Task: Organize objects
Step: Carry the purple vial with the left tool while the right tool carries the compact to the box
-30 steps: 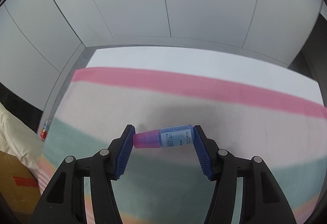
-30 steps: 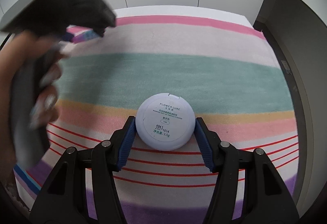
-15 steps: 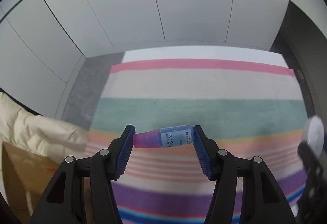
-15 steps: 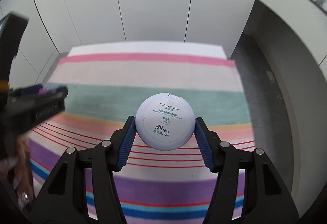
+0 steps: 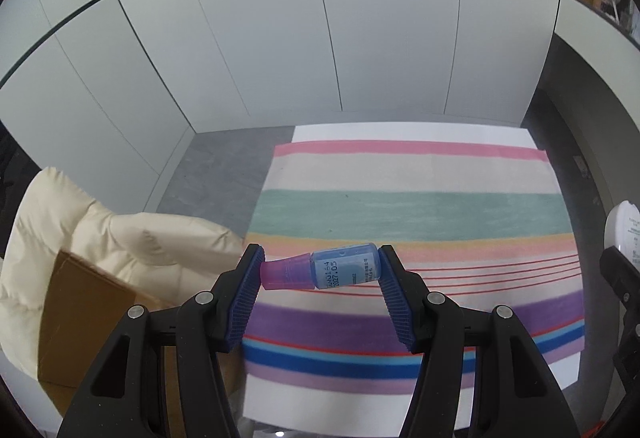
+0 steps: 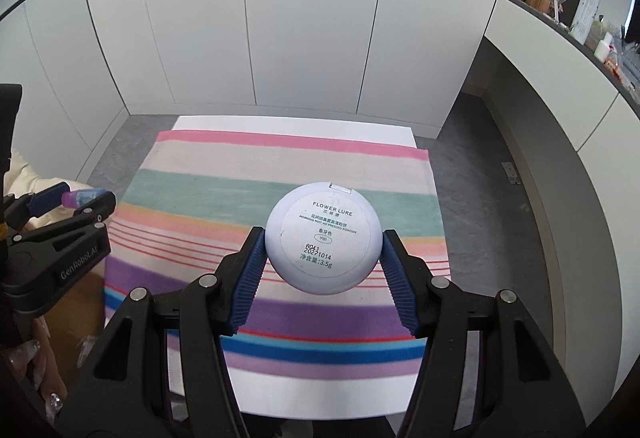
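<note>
My left gripper point(image 5: 320, 270) is shut on a small blue bottle with a pink cap point(image 5: 320, 270), held sideways high above the striped cloth point(image 5: 400, 210). My right gripper point(image 6: 323, 250) is shut on a round white powder compact point(image 6: 323, 237), its printed underside facing the camera, above the same striped cloth point(image 6: 240, 166). The left gripper point(image 6: 70, 200) with the bottle point(image 6: 84, 197) also shows at the left of the right wrist view. The compact point(image 5: 624, 234) shows at the right edge of the left wrist view.
The striped cloth covers a white table point(image 6: 288, 124) against white wall panels. A cream padded jacket point(image 5: 100, 234) and a brown cardboard box point(image 5: 80, 322) lie left of the table. A shelf with bottles point(image 6: 580, 10) runs along the right wall.
Both grippers have risen and pulled back from the table, so the whole cloth now shows below. The left gripper has moved left, off the table's left side. Both grips are unchanged.
</note>
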`<action>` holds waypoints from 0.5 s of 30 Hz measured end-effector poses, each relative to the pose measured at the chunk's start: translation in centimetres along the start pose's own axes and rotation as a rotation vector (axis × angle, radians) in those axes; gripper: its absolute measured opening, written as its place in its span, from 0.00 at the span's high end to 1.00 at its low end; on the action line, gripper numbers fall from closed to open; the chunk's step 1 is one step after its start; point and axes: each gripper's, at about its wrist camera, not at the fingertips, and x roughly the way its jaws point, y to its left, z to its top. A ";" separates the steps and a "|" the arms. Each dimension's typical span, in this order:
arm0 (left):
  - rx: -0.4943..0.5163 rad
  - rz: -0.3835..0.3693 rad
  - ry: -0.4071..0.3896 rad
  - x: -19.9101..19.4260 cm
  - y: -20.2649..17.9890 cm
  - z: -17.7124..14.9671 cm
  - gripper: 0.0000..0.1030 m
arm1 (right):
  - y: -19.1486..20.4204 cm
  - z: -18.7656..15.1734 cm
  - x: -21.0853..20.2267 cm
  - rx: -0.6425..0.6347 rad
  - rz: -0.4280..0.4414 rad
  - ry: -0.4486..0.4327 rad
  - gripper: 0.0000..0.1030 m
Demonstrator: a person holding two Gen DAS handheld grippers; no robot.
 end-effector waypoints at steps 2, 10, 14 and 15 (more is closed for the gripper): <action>-0.009 -0.001 -0.008 -1.3 0.9 -0.2 0.43 | 0.5 -0.2 -1.3 -0.006 0.001 -0.009 0.42; -0.079 0.007 -0.026 -3.6 5.4 -1.9 0.43 | 3.9 -0.9 -4.8 -0.049 0.015 -0.027 0.42; -0.163 0.024 0.003 -3.6 10.2 -4.0 0.43 | 7.1 -1.2 -5.8 -0.095 0.046 -0.035 0.42; -0.177 0.035 0.012 -3.4 11.3 -4.4 0.43 | 7.8 -1.4 -5.9 -0.105 0.053 -0.036 0.42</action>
